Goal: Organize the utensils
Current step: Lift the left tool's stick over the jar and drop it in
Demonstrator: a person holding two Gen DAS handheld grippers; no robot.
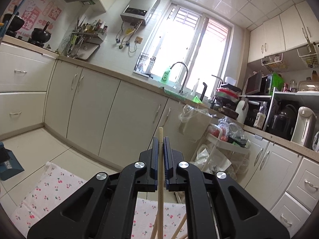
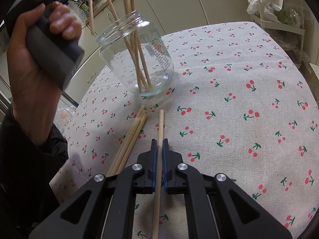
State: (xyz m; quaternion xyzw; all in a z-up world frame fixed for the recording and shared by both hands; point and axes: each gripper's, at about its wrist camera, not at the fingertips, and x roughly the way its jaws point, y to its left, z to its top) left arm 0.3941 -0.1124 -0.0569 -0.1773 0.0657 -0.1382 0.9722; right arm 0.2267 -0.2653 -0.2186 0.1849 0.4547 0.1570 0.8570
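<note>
Two chopsticks are held at once: the left gripper (image 1: 160, 145) is clamped on one chopstick (image 1: 160, 171), pointing level toward the kitchen cabinets (image 1: 111, 107), and the right gripper (image 2: 159, 145) is clamped on another chopstick (image 2: 160, 131), angled down over the cherry-print tablecloth (image 2: 229, 91). Just left of that one, a loose bundle of chopsticks (image 2: 131, 139) lies flat on the cloth. Beyond them stands a clear glass jar (image 2: 139, 59) with several chopsticks leaning inside. A hand (image 2: 37, 75) grips the left tool's handle beside the jar.
</note>
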